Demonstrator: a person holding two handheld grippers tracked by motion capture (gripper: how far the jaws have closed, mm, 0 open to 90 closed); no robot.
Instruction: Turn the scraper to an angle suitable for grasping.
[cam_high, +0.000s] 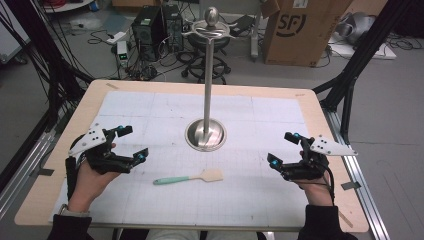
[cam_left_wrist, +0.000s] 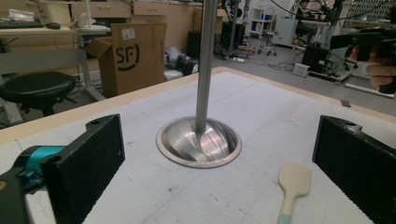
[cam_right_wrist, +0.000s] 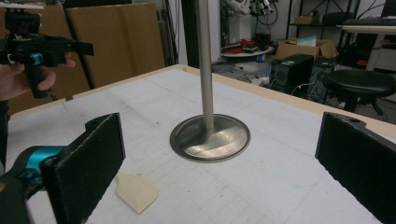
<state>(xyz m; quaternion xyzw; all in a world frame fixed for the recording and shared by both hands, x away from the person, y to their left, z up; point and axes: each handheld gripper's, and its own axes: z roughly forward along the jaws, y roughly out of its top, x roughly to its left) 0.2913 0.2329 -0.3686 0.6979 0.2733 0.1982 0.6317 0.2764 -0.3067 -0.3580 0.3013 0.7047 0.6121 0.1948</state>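
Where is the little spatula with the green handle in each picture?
High view: the spatula lies flat on the white mat, in front of the metal stand's round base, between the two grippers.
Left gripper view: lower right, pale blade pointing toward the base.
Right gripper view: lower left, just its pale blade, beside the left finger.
Shared landmark: the stand's shiny round base.

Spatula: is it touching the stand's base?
No, the spatula lies flat on the mat, apart from the base.
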